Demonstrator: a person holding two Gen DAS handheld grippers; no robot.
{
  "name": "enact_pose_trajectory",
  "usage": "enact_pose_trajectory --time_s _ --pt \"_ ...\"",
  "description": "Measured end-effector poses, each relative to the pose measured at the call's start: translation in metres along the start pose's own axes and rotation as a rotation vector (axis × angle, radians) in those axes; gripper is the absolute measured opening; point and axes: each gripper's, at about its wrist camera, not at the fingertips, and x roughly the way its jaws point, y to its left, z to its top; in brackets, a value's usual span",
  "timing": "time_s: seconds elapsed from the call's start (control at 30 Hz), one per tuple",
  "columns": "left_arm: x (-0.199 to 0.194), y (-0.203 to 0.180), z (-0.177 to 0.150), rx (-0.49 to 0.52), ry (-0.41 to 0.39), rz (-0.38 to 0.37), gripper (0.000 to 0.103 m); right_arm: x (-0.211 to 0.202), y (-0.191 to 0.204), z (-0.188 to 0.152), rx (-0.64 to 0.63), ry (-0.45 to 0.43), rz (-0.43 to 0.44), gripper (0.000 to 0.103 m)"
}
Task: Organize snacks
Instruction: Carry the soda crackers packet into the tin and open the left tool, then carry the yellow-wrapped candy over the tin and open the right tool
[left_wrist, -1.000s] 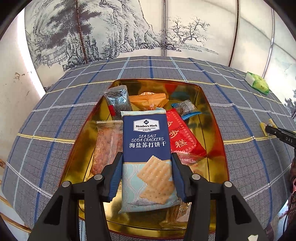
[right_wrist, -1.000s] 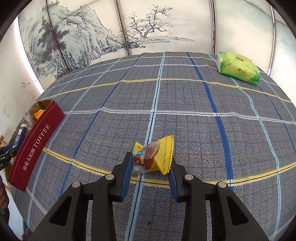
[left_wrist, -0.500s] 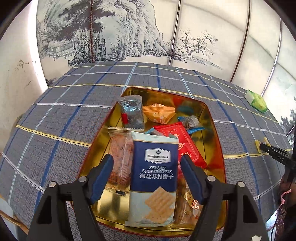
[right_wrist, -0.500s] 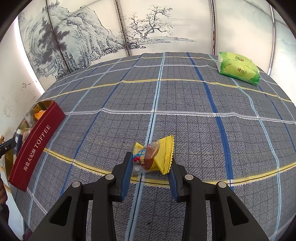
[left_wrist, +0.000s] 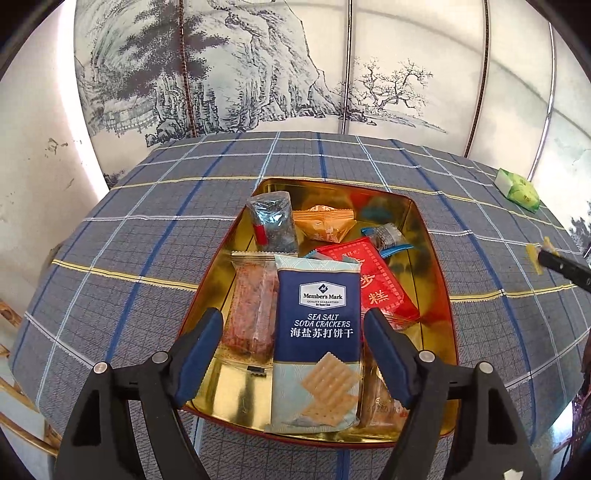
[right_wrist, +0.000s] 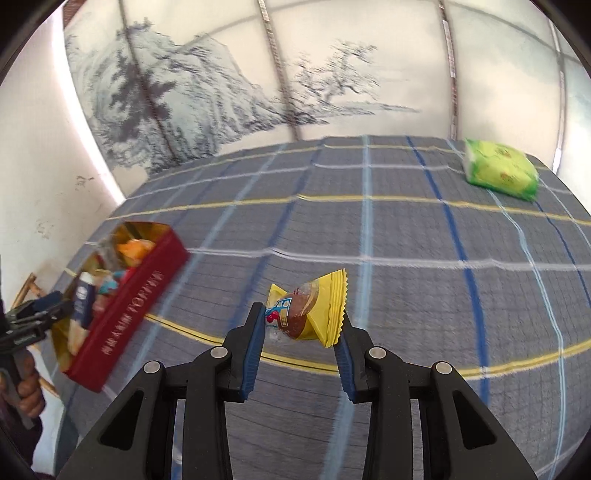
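A red tin with a gold inside stands on the checked tablecloth and holds several snacks. A blue soda cracker pack lies on top near the front. My left gripper is open above it, its fingers wide apart and not touching the pack. My right gripper is shut on a small yellow wrapped snack and holds it above the cloth. The tin shows at the left in the right wrist view. The right gripper's tip and the yellow snack show at the right edge of the left wrist view.
A green packet lies at the far right of the table; it also shows in the left wrist view. A painted screen stands behind the table. The table edge runs close on the left, with a bamboo chair beside it.
My left gripper opened, let go of the cracker pack and drew back above the tin. My right gripper lifted the yellow snack off the cloth and swung toward the tin.
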Motion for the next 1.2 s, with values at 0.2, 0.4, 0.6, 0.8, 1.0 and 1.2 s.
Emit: enact_pose_trajectory --time_s 0.2,0.4,0.6,0.8,1.0,1.2 --pt "-0.003 0.006 -0.002 -0.006 -0.006 0.012 0.077 0.011 0.064 0.019 -0.090 -0.001 0.118 0.037" --pt "-0.004 0.013 -0.003 -0.002 -0.014 0.044 0.077 0.039 0.117 0.031 -0.155 0.030 0.213 0.037" --pt "-0.011 0.017 -0.001 0.017 -0.055 0.066 0.085 0.068 0.155 0.039 -0.210 0.071 0.260 0.037" --pt "-0.012 0.019 0.000 0.024 -0.070 0.070 0.089 0.091 0.164 0.042 -0.199 0.100 0.272 0.037" --pt "-0.009 0.023 0.001 0.011 -0.068 0.072 0.091 0.108 0.172 0.047 -0.199 0.116 0.275 0.037" --pt "-0.006 0.026 0.003 -0.002 -0.072 0.074 0.091 0.121 0.181 0.050 -0.210 0.129 0.279 0.037"
